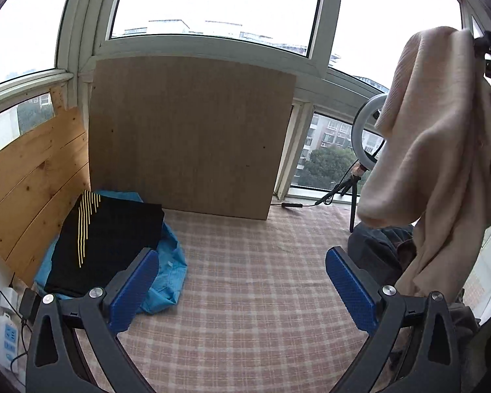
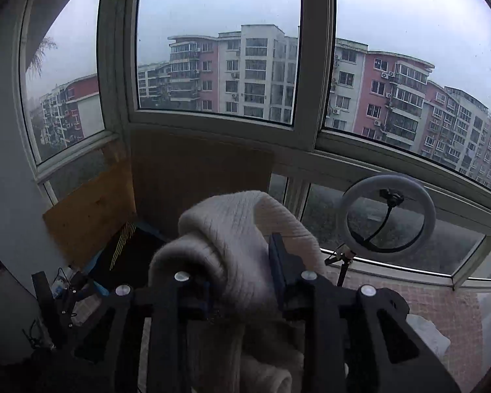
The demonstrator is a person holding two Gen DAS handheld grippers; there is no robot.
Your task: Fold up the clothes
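At right of frame: cream sweater [image 1: 442,150] hangs from right gripper [image 2: 242,281], jaws clamped on it | left gripper [image 1: 242,281] spread wide, holding nothing, over checked cloth [image 1: 255,262] | lower left: folded black shirt [image 1: 108,239]

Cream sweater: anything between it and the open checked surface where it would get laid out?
Nothing visible. The cream sweater hangs from the right gripper above the checked cloth, which is bare in the middle. The folded black shirt sits far left, dark clothes at right.

Left gripper [image 1: 242,281] agape, right gripper [image 2: 242,281] clamped
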